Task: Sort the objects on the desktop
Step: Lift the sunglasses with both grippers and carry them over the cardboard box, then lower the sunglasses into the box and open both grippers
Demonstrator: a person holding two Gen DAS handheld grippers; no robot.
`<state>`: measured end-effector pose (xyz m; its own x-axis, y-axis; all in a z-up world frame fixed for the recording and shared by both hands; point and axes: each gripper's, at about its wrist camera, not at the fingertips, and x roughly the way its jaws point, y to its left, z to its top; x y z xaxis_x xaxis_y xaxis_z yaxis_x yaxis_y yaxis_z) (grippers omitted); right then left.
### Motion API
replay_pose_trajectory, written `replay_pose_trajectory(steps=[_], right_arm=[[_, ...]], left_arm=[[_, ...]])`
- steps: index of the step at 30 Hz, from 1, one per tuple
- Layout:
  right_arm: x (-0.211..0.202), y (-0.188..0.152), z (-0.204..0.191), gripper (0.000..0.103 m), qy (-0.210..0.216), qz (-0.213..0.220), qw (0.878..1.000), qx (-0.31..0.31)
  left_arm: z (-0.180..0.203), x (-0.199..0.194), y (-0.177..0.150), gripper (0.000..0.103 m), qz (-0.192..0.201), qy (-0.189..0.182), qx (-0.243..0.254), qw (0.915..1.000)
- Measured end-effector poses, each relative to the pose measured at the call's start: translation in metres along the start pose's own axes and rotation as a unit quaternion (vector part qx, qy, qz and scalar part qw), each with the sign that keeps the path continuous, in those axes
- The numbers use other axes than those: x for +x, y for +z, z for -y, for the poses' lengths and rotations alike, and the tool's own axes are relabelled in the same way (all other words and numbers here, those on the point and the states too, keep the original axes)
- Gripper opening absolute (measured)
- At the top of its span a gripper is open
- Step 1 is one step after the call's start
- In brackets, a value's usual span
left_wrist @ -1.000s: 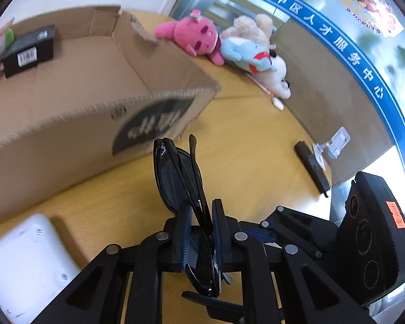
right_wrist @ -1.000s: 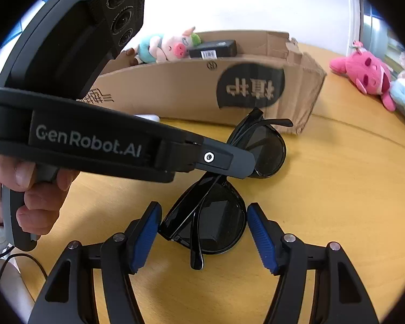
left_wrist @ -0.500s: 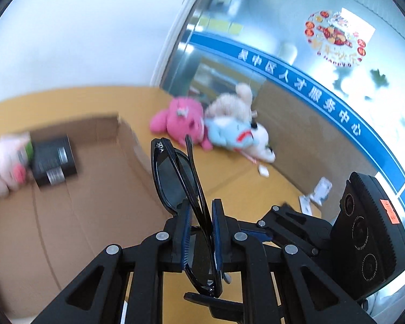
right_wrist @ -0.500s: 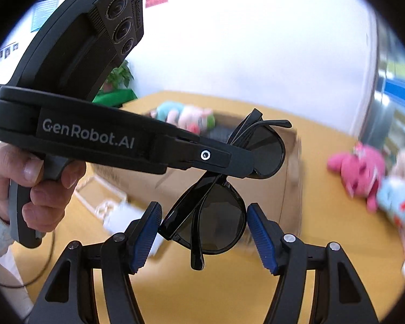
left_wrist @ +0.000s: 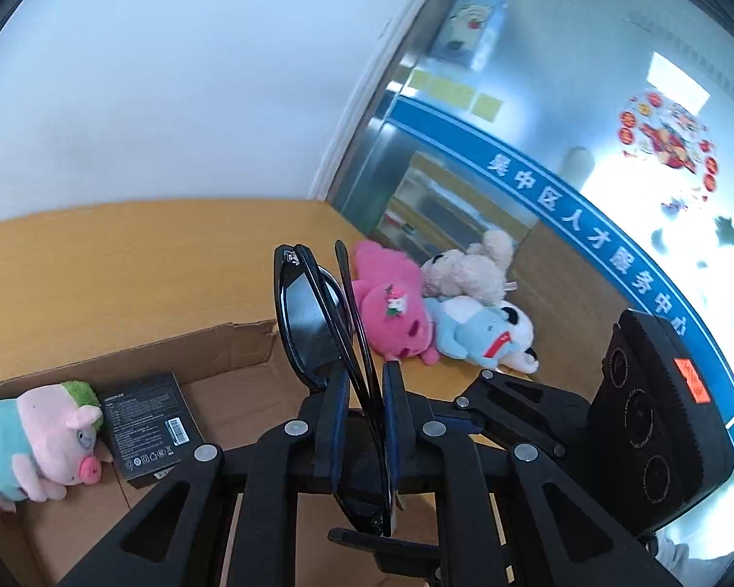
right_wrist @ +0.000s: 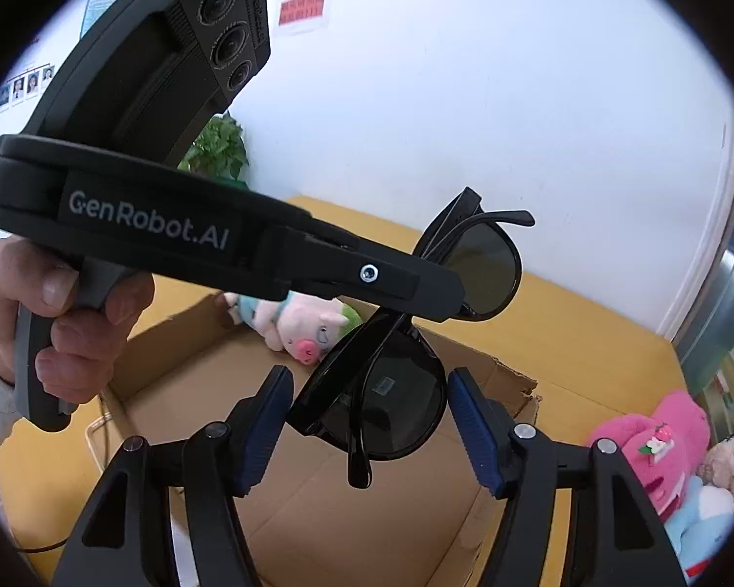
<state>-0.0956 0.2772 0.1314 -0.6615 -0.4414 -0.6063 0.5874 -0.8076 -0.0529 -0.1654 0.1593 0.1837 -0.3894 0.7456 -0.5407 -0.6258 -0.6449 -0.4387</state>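
Right now L gripper (left_wrist: 362,420) clamps folded sunglasses (left_wrist: 318,323) above cardboard box (left_wrist: 230,347); pig plush (left_wrist: 39,435) & black carton (left_wrist: 147,425) lie inside. R gripper (right_wrist: 367,420) gapes wide, pads flanking lower lens, not touching. Pink plush (left_wrist: 391,308) sits beyond on desk (left_wrist: 122,254).

Your left tongs (left_wrist: 362,420) cover the middle of the sunglasses (left_wrist: 313,327), so the bridge cannot be seen in the left view. In the right view the left tongs' arm crosses the sunglasses (right_wrist: 396,411) and hides where the two lenses join. The box (left_wrist: 230,357) is cut off at the left and bottom edges; its near wall is hidden behind your tongs. The print on the black carton (left_wrist: 147,425) is too small to read. The blue plush (right_wrist: 690,518) runs off the right view's edge, only partly seen. The wall notices (right_wrist: 302,9) are too blurred to read. Your right hand is out of frame.
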Motion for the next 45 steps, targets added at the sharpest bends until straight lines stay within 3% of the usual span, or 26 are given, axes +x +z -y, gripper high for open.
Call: replay_pose_trajectory(steps=[5, 12, 13, 14, 16, 25, 29, 31, 33, 36, 42, 45], right_arm=[[0.061, -0.006, 0.034, 0.065, 0.026, -0.064, 0.997, 0.028], [0.144, -0.043, 0.069, 0.063, 0.048, -0.168, 0.983, 0.064], [0.156, -0.05, 0.075, 0.054, 0.054, -0.183, 0.979, 0.073], [0.167, -0.057, 0.081, 0.036, 0.056, -0.199, 0.974, 0.087], [0.182, -0.069, 0.091, 0.032, 0.057, -0.233, 0.964, 0.113], [0.173, -0.071, 0.083, 0.032, 0.056, -0.243, 0.961, 0.118], [0.171, -0.076, 0.074, 0.032, 0.034, -0.258, 0.959, 0.111], [0.168, -0.077, 0.072, 0.033, 0.026, -0.258, 0.959, 0.114], [0.163, -0.077, 0.07, 0.038, 0.026, -0.254, 0.959, 0.121], [0.153, -0.073, 0.062, 0.043, 0.019, -0.25, 0.961, 0.117], [0.143, -0.061, 0.056, 0.043, 0.007, -0.221, 0.968, 0.12], [0.157, -0.063, 0.055, 0.043, -0.006, -0.227, 0.966, 0.124]], left_arm=[[-0.054, 0.056, 0.004, 0.01, -0.043, -0.011, -0.065, 0.9969], [-0.107, 0.135, -0.018, 0.007, -0.107, -0.017, -0.126, 0.9862], [-0.114, 0.143, -0.021, 0.006, -0.11, -0.015, -0.134, 0.9847], [-0.122, 0.15, -0.023, 0.006, -0.115, -0.012, -0.144, 0.9828], [-0.136, 0.165, -0.029, 0.006, -0.128, -0.014, -0.17, 0.9771], [-0.15, 0.202, -0.047, 0.006, -0.158, -0.027, -0.194, 0.9678], [-0.15, 0.201, -0.048, 0.011, -0.161, -0.023, -0.196, 0.9669], [-0.149, 0.199, -0.047, 0.021, -0.167, -0.019, -0.201, 0.9651], [-0.144, 0.193, -0.046, 0.04, -0.17, -0.018, -0.195, 0.9659], [-0.132, 0.17, -0.04, 0.05, -0.151, -0.006, -0.173, 0.9732], [-0.116, 0.09, -0.025, 0.053, -0.087, 0.035, -0.13, 0.987], [-0.111, 0.045, -0.03, 0.056, -0.053, 0.049, -0.117, 0.9905]])
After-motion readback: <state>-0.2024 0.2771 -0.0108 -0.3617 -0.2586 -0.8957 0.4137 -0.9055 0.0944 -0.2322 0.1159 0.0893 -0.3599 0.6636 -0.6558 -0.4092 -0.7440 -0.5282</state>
